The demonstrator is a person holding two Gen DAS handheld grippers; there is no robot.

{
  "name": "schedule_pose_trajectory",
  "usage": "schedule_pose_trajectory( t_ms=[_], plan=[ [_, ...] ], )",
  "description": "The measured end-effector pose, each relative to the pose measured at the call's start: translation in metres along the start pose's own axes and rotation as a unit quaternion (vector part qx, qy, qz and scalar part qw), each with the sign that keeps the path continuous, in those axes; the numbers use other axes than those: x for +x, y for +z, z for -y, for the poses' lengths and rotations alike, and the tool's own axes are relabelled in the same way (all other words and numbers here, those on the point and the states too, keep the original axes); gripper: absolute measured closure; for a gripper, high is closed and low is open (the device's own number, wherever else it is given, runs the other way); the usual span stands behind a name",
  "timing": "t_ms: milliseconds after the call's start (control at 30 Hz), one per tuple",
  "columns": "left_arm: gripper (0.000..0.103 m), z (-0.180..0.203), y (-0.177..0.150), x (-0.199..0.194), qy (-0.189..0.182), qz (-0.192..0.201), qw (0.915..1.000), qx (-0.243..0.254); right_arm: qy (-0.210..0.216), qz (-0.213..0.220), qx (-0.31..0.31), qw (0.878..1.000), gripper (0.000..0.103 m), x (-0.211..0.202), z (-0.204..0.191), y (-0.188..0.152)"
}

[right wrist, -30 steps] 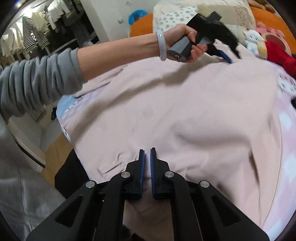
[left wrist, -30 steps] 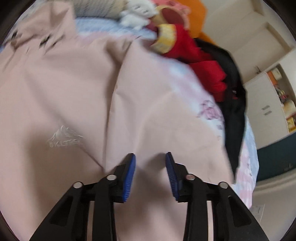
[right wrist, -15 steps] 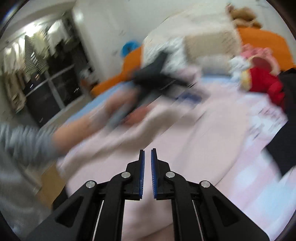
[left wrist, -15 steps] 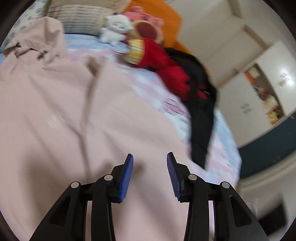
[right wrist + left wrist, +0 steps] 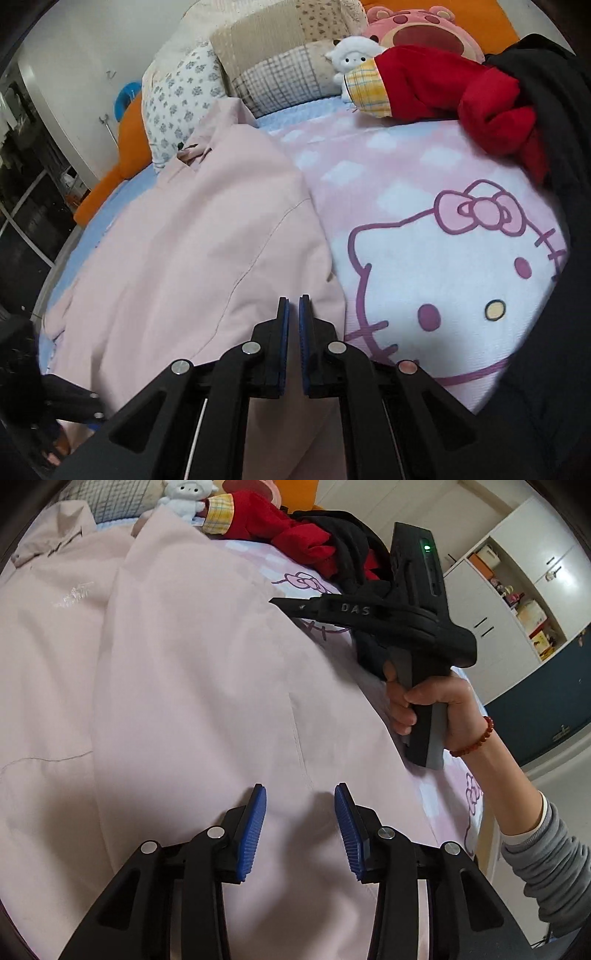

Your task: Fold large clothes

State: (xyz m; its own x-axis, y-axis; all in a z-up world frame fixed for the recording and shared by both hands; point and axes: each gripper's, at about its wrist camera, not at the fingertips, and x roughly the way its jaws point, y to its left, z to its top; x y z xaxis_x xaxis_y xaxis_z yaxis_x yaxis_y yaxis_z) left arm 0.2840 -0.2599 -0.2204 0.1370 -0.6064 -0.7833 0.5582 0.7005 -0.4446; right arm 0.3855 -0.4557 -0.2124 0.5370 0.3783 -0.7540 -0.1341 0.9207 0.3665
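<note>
Left gripper hangs with its blue pads spread wide over the pink jacket, nothing between them. Right gripper has its pads drawn to a narrow slit; whether jacket cloth is caught in that slit cannot be told.

The jacket is the largest thing, spread flat on the bed ahead of and under both grippers. The right wrist view alone shows the blanket with its cartoon cat face, lying to the right of the jacket's edge, and the pillows stacked far ahead. The left wrist view alone shows the right hand gripping its tool's handle just right of the jacket, a red bead bracelet on the wrist, and white cupboards beyond.

A second ago the right gripper sat low over the jacket's hem with the left arm stretched across the far end; now it is off to the jacket's right side and that arm is gone from its view. The left gripper has come back toward the near hem, its pads just as wide.

Ahead and right lie a red garment and a black one, beside a white plush and a pink plush. Nothing covers the jacket.
</note>
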Motion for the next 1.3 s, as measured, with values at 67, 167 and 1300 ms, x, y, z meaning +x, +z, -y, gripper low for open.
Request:
schedule_pose_trajectory(
  t_ms=[67, 167, 1300],
  plan=[
    [0.059, 0.006, -0.003, -0.012, -0.001, 0.011, 0.9999, 0.005, 0.011, 0.016, 0.011, 1.000, 0.096, -0.013, -0.006, -0.001],
    [0.058, 0.011, -0.014, -0.042, -0.013, 0.045, 0.9989, 0.000, 0.035, 0.042, -0.003, 0.998, 0.096, -0.046, -0.021, -0.007],
    [0.008, -0.436, -0.421, -0.472, 0.283, 0.267, 0.7122, -0.585, 0.023, 0.000, -0.238, 0.971, 0.005, 0.010, -0.345, 0.016]
  ],
)
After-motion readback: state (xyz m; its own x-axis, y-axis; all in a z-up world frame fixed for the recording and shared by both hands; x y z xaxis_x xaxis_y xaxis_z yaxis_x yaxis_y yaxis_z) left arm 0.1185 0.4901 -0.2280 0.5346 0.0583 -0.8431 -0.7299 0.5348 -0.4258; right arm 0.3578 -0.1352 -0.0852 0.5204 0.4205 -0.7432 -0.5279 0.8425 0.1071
